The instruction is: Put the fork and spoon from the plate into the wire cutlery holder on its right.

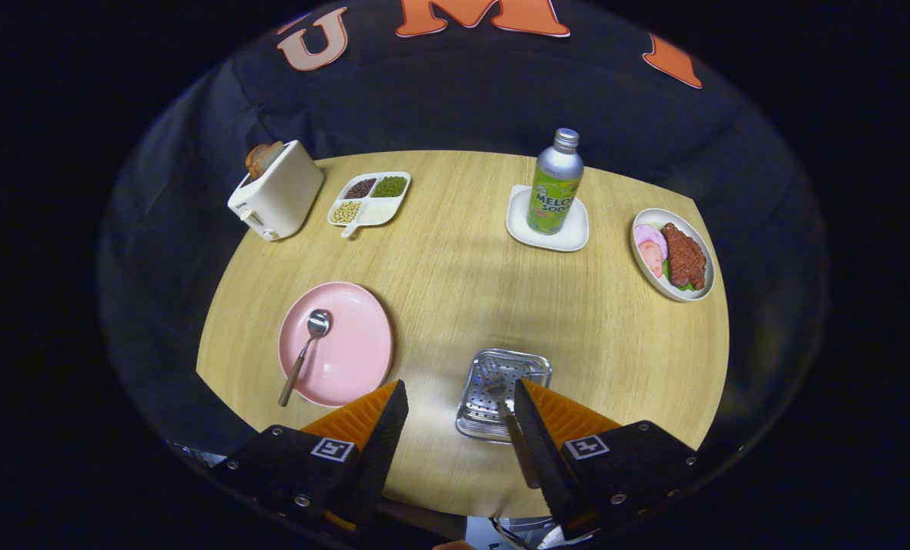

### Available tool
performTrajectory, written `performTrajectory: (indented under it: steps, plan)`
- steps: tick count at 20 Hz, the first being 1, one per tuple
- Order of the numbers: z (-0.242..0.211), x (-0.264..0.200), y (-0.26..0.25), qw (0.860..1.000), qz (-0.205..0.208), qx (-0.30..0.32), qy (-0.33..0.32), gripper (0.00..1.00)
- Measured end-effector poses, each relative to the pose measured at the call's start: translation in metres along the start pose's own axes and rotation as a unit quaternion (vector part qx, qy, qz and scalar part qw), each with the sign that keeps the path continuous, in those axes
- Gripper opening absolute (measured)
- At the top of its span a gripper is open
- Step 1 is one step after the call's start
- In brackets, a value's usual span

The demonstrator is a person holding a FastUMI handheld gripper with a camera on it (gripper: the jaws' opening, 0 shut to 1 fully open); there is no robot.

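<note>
Tongs [458, 416] in gripper view: fingers spread wide, nothing held between them, hanging above the near edge of the round wooden surface [455, 267].

Wire cutlery holder [503, 393] just ahead of the right finger, partly overlapped by it. Fork [510, 424] already in the holder, head down in the basket, handle leaning out toward the near side along the right finger's inner edge. Whether the finger touches the handle, cannot tell.

Pink plate [340, 344] to the left of the holder, just beyond the left finger. Spoon [306, 353] lies on it, bowl toward the far side, wooden handle running near-left and overhanging the rim.

Far side, left to right: white toaster [275, 200] with bread in its slot, divided dish of beans [370, 200], soda bottle [555, 183] upright on a small white tray [548, 229], oval plate of meat and sliced sausage [672, 256].

Judgement: fork half of the job looks done; spoon not yet picked up. Next move calls for swinging the open tongs left over the pink plate, lining the fingers across the spoon's handle, and closing low enough to catch the thin handle off the plate.
</note>
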State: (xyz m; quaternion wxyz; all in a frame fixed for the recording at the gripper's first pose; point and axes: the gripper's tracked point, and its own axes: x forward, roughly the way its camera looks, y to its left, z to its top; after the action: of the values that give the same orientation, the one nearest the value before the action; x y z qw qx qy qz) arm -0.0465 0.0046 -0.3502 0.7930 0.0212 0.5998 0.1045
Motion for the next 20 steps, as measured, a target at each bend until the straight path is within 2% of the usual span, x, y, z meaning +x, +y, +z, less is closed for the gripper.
performTrajectory:
  steps: [3, 6, 9, 13, 20]
  plan:
    - [-0.007, 0.005, 0.033, 0.999, 0.031, 0.003, 0.003, 0.90]
    - [-0.017, 0.014, 0.067, 0.998, 0.060, 0.013, 0.014, 0.92]
    - [-0.028, 0.027, 0.097, 0.997, 0.071, 0.019, 0.033, 0.94]
    - [-0.037, 0.048, 0.139, 0.994, 0.074, 0.052, 0.058, 0.95]
    - [-0.042, 0.093, 0.192, 0.990, 0.057, 0.090, 0.091, 0.95]
